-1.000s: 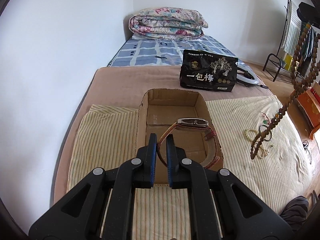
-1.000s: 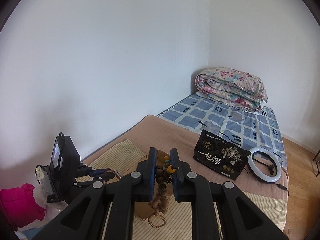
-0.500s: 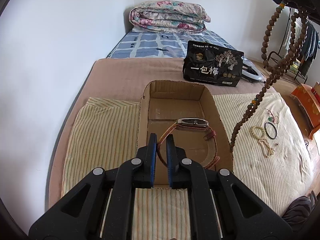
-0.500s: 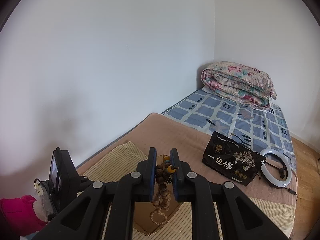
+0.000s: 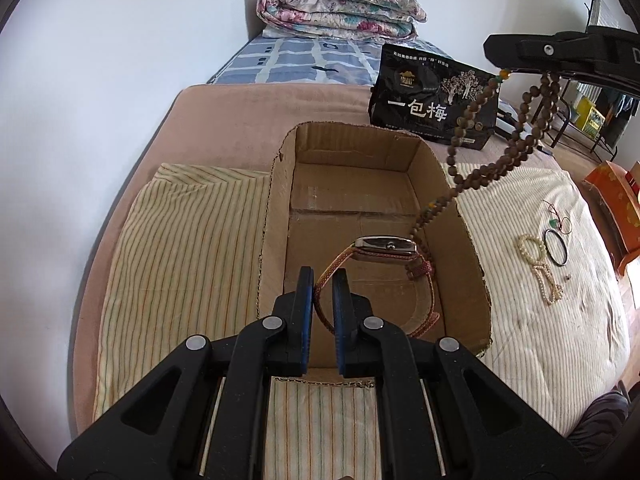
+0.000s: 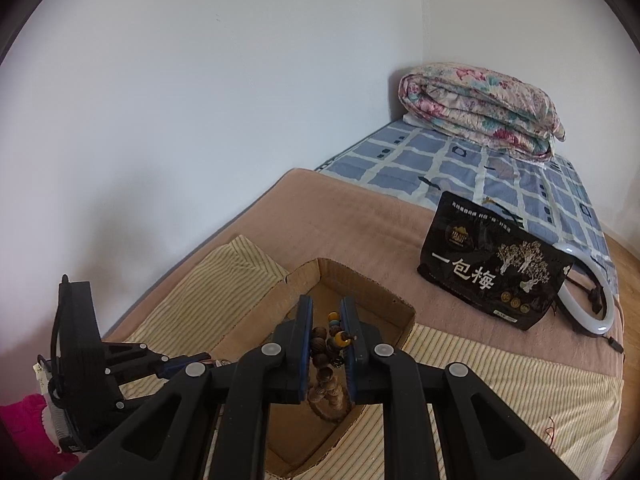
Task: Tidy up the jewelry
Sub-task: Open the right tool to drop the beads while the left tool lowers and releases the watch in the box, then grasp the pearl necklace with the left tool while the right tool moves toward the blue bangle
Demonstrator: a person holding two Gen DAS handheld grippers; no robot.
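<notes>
An open cardboard box [image 5: 276,216] sits on a striped cloth on the bed. My left gripper [image 5: 319,276] is shut on the strap of a wristwatch [image 5: 386,245], which hangs inside the box. My right gripper [image 6: 326,312] is shut on a long brown bead necklace [image 6: 322,350]. In the left wrist view the right gripper [image 5: 500,60] is high at the right, and the necklace [image 5: 464,184] hangs from it with its lower end inside the box, next to the watch. The box also shows below the right gripper [image 6: 384,304].
A pearl bracelet [image 5: 538,262], a black bangle [image 5: 557,252] and a thin red cord piece [image 5: 558,220] lie on the cloth right of the box. A black snack bag [image 5: 432,104] stands behind the box. A folded quilt [image 5: 336,8] is at the bed's far end. A ring light [image 6: 588,304] lies beside the bag.
My right gripper has carried the bead necklace leftward until it hangs into the box. My left gripper has kept hold of the watch strap and come closer to the box.
</notes>
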